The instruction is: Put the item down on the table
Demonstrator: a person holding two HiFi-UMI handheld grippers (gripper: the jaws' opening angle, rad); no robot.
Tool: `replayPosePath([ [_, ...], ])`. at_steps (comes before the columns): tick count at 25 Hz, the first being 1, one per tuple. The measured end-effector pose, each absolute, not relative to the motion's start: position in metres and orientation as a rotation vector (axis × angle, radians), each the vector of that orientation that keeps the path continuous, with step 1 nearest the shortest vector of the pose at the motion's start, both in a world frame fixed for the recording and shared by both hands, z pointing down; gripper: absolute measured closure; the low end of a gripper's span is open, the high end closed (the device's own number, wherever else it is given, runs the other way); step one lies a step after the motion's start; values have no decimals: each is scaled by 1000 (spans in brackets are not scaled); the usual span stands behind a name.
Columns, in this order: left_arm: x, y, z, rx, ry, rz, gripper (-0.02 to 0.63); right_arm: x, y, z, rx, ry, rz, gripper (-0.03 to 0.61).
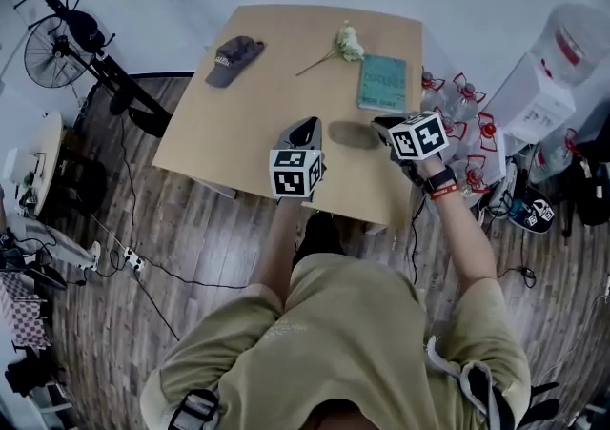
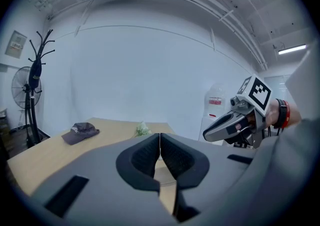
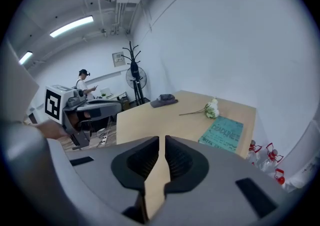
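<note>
Both grippers, left (image 2: 159,145) and right (image 3: 161,146), had fingers closed on nothing, held clear above the table's (image 1: 257,123) lower edge since nothing was left to carry. Cap (image 1: 233,58), flower (image 1: 349,43) and book (image 1: 383,83) lay upper-frame on it, so the item was down, I figured.

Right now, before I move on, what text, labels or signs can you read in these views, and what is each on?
"DEADLINE", as best I can read it: on the cover of the teal book; the smaller line below it is blurred.
White print on the cap: too small to read.
Red label on the water dispenser: blurred.
Sheet of the wall notice: too small to read.
</note>
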State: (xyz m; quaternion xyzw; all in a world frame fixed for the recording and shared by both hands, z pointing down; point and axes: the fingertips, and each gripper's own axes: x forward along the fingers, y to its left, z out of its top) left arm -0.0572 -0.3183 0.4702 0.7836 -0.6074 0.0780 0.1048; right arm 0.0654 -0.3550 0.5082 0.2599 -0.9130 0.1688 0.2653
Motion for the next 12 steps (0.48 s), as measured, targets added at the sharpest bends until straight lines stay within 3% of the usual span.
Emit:
replayPosePath([
  [12,-47,-292,436,2358,-1843,99,591,95,-339,440,1204,-2578,218,560],
])
